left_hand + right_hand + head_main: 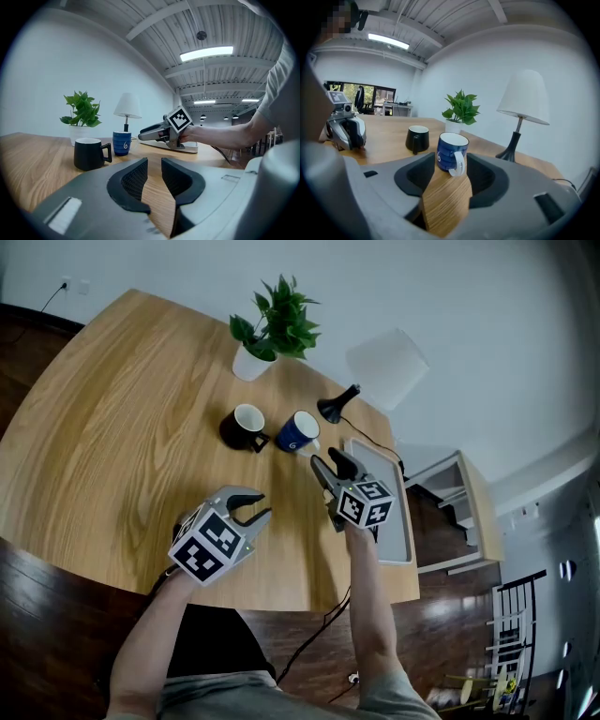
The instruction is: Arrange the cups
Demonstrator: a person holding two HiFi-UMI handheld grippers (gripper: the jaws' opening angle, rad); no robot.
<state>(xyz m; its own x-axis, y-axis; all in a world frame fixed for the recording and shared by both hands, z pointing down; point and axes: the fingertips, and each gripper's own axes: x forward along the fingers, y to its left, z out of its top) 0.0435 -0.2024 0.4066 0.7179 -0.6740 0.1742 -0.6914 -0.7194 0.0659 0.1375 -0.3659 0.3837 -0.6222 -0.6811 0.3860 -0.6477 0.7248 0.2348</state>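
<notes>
Right tool [327,458] (jaws wide) faces blue cup [298,432], seemingly apart.

two cups: one black cup [244,427], one blue cup [299,432]; one plant [276,322]; one lamp [385,367].

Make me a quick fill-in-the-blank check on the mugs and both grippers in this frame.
1. The blue mug has a ____ handle.
2. The right gripper has its jaws ____, with the blue mug standing on the table just ahead of them.
3. The left gripper is shut and holds ____.
4. The second mug is ____ outside and white inside.

Missing words: white; open; nothing; black.
</notes>
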